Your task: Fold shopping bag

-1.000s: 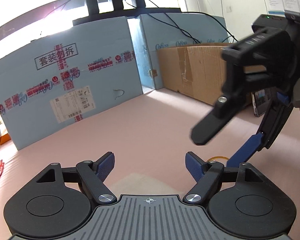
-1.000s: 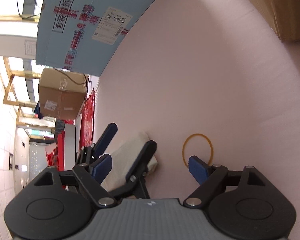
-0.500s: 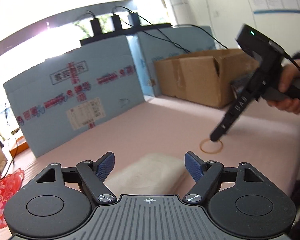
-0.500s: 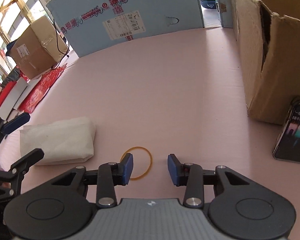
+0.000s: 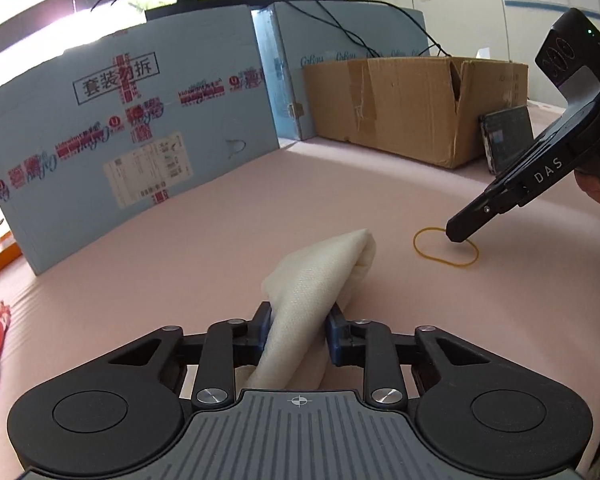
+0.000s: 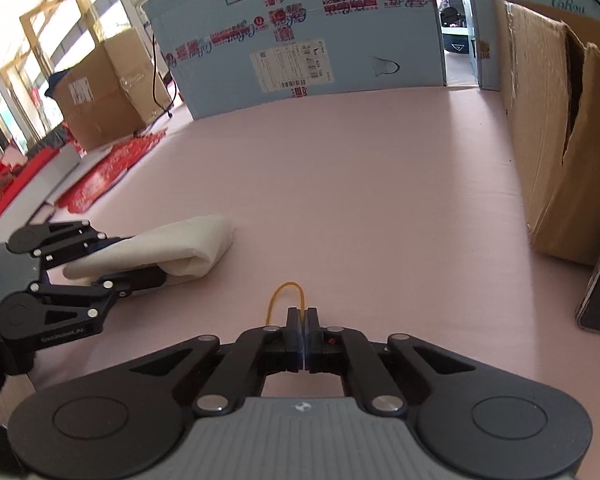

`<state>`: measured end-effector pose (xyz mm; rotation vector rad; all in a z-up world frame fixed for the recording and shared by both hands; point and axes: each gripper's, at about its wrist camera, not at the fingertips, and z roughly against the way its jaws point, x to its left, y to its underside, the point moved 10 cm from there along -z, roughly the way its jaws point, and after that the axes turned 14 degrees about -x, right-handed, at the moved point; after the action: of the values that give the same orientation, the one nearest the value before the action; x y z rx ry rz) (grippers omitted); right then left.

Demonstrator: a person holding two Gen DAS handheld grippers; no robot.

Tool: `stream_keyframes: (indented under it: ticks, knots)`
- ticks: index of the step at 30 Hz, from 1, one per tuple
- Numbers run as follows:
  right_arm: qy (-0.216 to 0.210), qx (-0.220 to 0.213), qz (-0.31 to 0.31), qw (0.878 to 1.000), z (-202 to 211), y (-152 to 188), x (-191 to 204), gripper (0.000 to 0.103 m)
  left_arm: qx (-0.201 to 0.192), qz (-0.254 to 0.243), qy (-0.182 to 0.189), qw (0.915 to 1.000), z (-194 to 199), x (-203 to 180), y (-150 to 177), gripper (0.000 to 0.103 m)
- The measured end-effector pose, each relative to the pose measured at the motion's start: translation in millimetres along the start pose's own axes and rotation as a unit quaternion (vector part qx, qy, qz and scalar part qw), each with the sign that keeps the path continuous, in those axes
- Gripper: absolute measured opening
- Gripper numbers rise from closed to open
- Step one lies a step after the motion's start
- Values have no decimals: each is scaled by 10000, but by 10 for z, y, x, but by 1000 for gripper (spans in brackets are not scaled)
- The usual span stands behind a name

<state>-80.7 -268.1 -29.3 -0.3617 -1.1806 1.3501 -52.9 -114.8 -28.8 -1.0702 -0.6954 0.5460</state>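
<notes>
Clamping a folded cream shopping bag (image 5: 316, 280) between its blue-padded fingers (image 5: 337, 334), the left gripper (image 5: 296, 336) held the bundle with its free folded end pointing forward over the pink tabletop (image 5: 260, 208); seen from the right wrist camera, the bag's far end rested on or just above the surface, and which could not be told. The right gripper (image 6: 302, 326) had its fingers drawn together on the near side of a yellow rubber band (image 6: 286, 298), which lay on the tabletop just to the right of the bag; the band's near edge vanished between the pads, though whether it was truly pinched could not be made out for certain. In the left wrist view, the right gripper's black tip pressed down at the band's upper rim, with the loop otherwise lying flat. A blue printed cardboard panel (image 5: 112, 128) stood upright along the far edge of the tabletop, and a brown cardboard box (image 5: 412, 108) sat at the right with a phone (image 5: 508, 140) leaning against it. Red packaging (image 6: 108, 176) lay beyond the table's left side.
</notes>
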Motion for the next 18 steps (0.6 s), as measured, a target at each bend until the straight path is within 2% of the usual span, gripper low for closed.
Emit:
stream_keyframes:
  ticks: [2,4,6,8,10,11,15,18]
  knots:
    - [-300,-331,-732,9963,-32,-144,-19,1,-200,-314,7,9993,-42,-25,-108,21]
    - [-412,-584,-1402,9875,-111,-258,-111,1,-443,-598,84,9972,-91,-44,-254,21]
    - [-289,-644,-1896,9793,-199,-271,-253,1,-547,-834,195,9948,-122,-79,-312,21]
    - [-164,-593,-2568,9645,-318,-195,-447,1,-584,-1032,418,9921,-159,-140,-309,21]
    - [-81,-398,-2944,9548,-419,-84,-555,1,-487,-1053,655,9911,-210,-211,-237,21]
    - [-41,-337,-2985,9538,-449,-47,-586,1,-451,-1091,714,9904,-230,-245,-206,21]
    - [76,-374,-2661,9632,-449,-79,-545,1,-375,-1279,775,9880,-264,-311,-157,21]
    - [-68,-366,-2642,9637,-457,-123,-485,1,-124,-1701,950,9808,-309,-433,-53,24]
